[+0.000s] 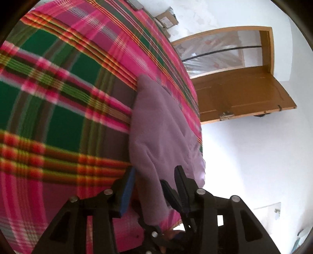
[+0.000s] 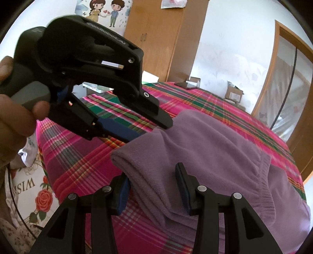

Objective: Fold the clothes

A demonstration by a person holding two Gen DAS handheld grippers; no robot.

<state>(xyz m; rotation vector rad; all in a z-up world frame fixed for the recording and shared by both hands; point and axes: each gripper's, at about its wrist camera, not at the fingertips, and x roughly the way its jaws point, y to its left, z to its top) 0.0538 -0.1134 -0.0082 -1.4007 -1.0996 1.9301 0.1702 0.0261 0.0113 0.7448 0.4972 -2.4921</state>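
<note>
A plaid bedspread (image 2: 195, 101) in pink, green and orange covers the bed, and a folded purple fleece garment (image 2: 205, 148) lies on it near the edge. The right gripper (image 2: 152, 187) straddles the near folded edge, jaws spread with fleece between them, pads not pressing. The left gripper (image 2: 154, 130) reaches the garment's far corner, jaws released around the cloth. Only the right wrist view shows the wooden wardrobe (image 2: 162, 39), a cartoon couple poster (image 2: 105, 11), a phone (image 2: 185, 85) and a rose-printed fabric (image 2: 33, 187) reading "WIS", upside down. Both views show a wooden door (image 1: 240, 93) and a cardboard box (image 1: 167, 18).
</note>
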